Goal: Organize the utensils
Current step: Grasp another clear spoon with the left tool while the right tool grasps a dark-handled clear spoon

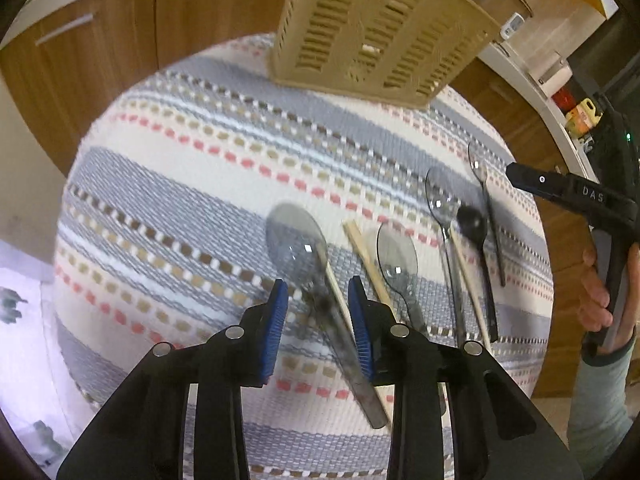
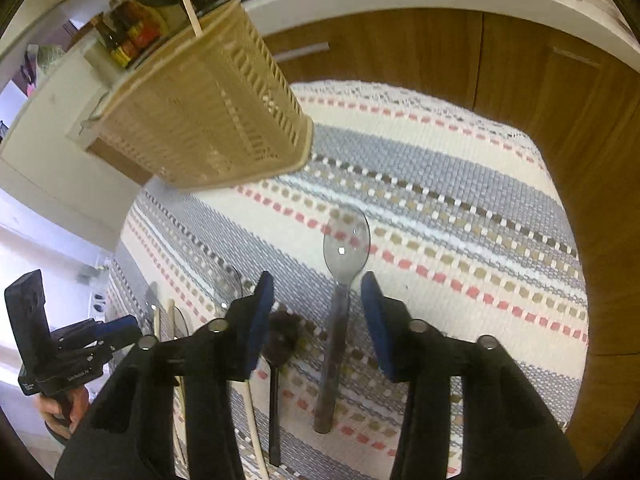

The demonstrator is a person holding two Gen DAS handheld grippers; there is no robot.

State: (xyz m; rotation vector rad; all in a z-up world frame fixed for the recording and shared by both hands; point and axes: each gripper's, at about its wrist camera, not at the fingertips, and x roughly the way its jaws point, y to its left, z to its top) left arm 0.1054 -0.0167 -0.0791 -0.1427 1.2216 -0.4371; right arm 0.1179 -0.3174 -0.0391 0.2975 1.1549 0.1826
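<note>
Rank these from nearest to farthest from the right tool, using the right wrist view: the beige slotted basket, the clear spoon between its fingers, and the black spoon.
1. Clear spoon, handle lying between the open fingers.
2. Black spoon, just left of the right tool.
3. Beige slotted basket, standing far ahead, upper left.

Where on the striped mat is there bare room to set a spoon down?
Bare mat runs left of the big clear spoon, up to the beige basket. In the right wrist view, mat right of the clear spoon is bare too. Crowded: spoons and chopsticks between them.
</note>
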